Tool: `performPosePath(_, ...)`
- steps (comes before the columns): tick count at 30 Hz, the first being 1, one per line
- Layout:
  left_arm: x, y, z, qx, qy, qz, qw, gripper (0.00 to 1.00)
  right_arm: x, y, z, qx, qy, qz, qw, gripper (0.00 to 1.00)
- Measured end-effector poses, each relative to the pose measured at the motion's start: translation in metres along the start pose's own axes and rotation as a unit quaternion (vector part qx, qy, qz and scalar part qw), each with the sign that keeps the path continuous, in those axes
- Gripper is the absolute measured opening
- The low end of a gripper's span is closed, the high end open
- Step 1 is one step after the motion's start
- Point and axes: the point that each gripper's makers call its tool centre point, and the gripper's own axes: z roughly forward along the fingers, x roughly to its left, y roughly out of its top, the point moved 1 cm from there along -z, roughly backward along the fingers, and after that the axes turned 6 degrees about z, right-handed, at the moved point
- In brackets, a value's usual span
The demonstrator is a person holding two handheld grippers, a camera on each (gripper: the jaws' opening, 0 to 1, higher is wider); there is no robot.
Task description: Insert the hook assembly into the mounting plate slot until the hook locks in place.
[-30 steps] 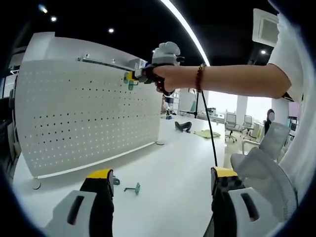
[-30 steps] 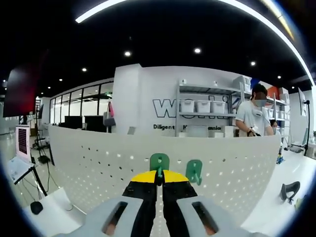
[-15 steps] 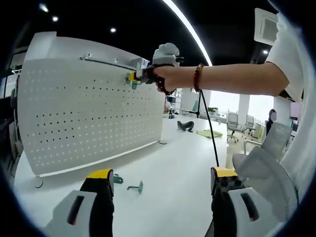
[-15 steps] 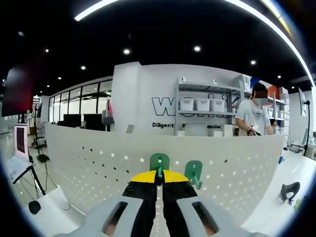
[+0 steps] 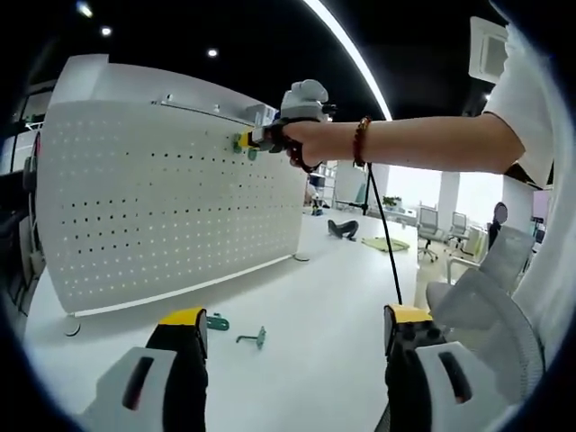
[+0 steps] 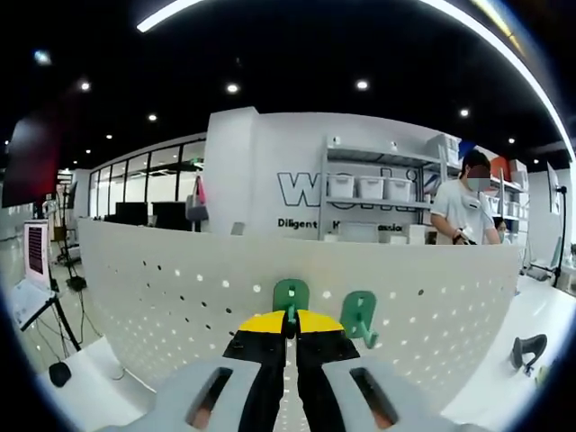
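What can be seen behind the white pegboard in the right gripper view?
Above the pegboard rise a shelf with bins, a lettered wall and a person. The board hides everything lower.

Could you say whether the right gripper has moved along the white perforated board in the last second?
No. The right gripper, gripping the green plastic hook, stays below the same stretch of the metal rail on the white perforated board; only the camera shifted.
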Motion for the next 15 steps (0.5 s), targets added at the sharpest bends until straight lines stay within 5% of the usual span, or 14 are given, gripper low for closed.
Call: performPosePath(15, 0.0034, -0.0025, -0.0013, -0.001, 0.004, -0.014, 0.9999, 0.83, -0.0019, -0.0047, 0.0058, 0.007, -0.009, -0.002, 0.9999, 0.01)
